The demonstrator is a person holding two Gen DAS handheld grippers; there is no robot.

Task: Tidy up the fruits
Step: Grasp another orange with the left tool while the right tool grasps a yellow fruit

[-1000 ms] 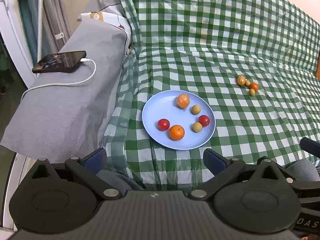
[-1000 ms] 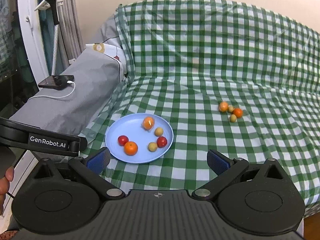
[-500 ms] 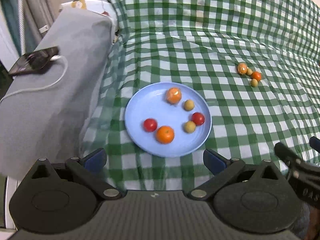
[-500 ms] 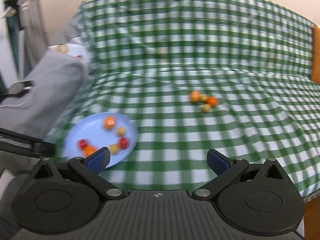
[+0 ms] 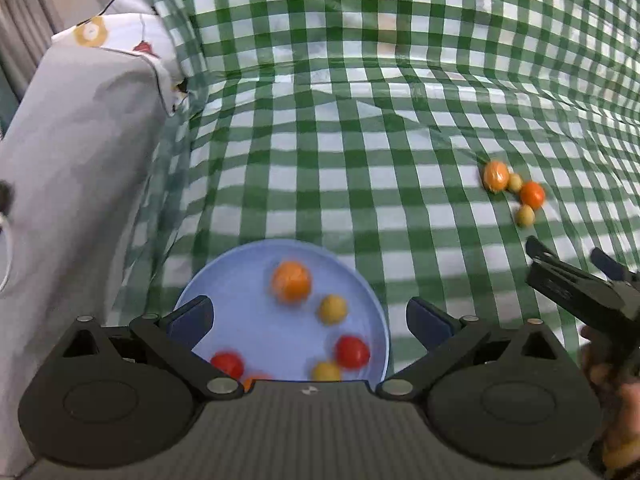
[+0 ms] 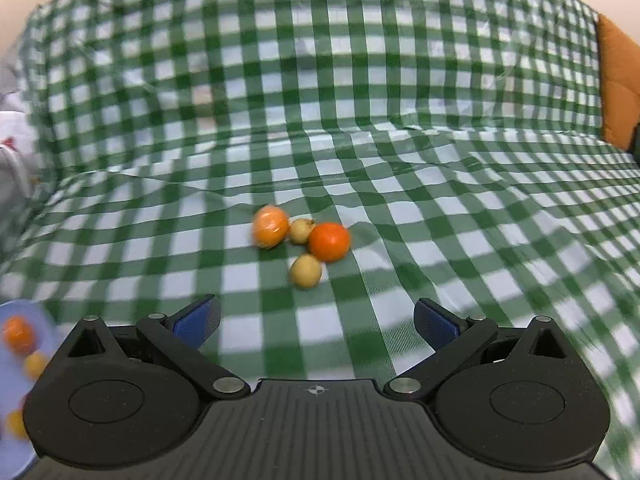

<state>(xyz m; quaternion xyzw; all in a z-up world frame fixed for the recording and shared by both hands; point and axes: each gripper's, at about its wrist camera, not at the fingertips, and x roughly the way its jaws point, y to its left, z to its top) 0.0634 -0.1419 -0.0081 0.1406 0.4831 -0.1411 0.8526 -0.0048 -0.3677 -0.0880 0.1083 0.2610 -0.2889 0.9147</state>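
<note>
A blue plate (image 5: 256,328) lies on the green checked cloth and holds several fruits: an orange (image 5: 291,281), red tomatoes and small yellow fruits. My left gripper (image 5: 308,320) is open and empty, hovering over the plate's near side. A loose cluster lies to the right on the cloth: a wrapped orange (image 6: 270,226), a bright orange (image 6: 329,241) and two small yellow fruits (image 6: 305,271). The cluster also shows in the left wrist view (image 5: 513,189). My right gripper (image 6: 316,322) is open and empty, just short of the cluster. The plate's edge (image 6: 12,432) shows at far left.
A grey sofa arm (image 5: 80,168) with a white patterned pillow (image 5: 120,36) rises left of the plate. The checked cloth (image 6: 320,80) covers seat and backrest. An orange cushion (image 6: 618,80) sits at far right. The right gripper's body (image 5: 580,288) shows in the left wrist view.
Both grippers have moved forward. The left one has closed in over the plate. The right one has swung right and now faces the loose cluster close up.
</note>
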